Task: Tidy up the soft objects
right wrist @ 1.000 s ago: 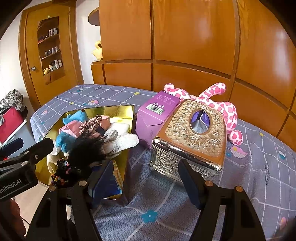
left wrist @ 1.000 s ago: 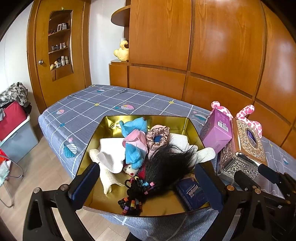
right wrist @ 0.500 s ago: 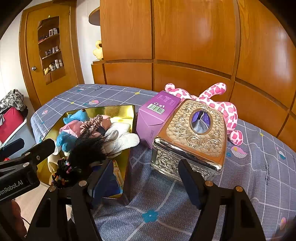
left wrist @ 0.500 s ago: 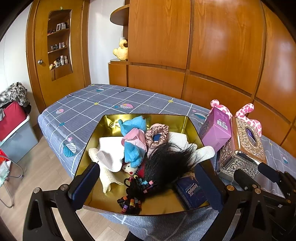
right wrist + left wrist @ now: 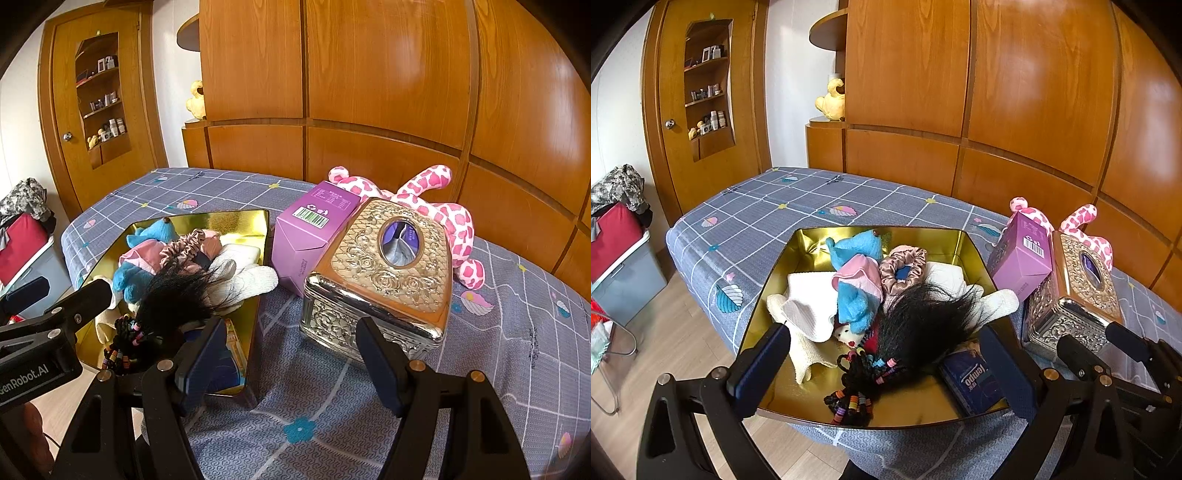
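A gold tin tray (image 5: pixel 807 236) (image 5: pixel 236 218) on the bed holds a blue and pink soft toy (image 5: pixel 855 273), a pink scrunchie (image 5: pixel 903 266), white knit cloths (image 5: pixel 809 306), a black wig with beaded braids (image 5: pixel 923 325) (image 5: pixel 173 295) and a blue tissue pack (image 5: pixel 973 380). A pink spotted plush (image 5: pixel 447 218) lies behind the ornate metal box (image 5: pixel 384 273). My left gripper (image 5: pixel 882 354) hovers open over the tray's near edge, holding nothing. My right gripper (image 5: pixel 288 343) stands open in front of the metal box, also empty.
A purple carton (image 5: pixel 310 229) stands between the tray and the metal box. The grey checked bedspread (image 5: pixel 517 332) stretches to the right and back. Wooden wall panels (image 5: pixel 369 92) rise behind the bed. A red bag on a grey bin (image 5: pixel 617 258) sits on the floor at left.
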A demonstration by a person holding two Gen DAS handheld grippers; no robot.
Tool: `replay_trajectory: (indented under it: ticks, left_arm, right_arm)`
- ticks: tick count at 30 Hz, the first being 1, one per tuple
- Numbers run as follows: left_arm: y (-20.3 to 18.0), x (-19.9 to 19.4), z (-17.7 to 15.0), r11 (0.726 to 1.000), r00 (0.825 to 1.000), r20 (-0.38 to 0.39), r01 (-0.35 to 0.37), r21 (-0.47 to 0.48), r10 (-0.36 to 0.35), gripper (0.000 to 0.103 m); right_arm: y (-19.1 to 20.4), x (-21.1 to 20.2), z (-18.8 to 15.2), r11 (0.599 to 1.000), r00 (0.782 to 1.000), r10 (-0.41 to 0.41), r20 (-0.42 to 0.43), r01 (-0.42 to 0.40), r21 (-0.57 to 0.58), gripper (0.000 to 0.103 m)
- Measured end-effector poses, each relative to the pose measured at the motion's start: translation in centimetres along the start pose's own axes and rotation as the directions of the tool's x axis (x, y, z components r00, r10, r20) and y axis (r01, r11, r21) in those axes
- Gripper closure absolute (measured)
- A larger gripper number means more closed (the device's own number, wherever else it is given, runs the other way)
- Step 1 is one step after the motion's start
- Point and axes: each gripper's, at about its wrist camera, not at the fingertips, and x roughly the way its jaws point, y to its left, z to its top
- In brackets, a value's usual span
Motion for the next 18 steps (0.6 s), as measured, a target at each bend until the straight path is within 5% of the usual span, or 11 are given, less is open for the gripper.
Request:
replay_trajectory:
  ticks: [18]
  left_arm:
    - [-0.14, 0.04, -0.05, 1.000, 1.000, -0.001, 0.009, 0.008, -0.009, 0.000]
  right_arm:
    - [-0.07, 0.02, -0.03, 1.000, 1.000, -0.001, -0.005, 0.001, 0.000, 0.030]
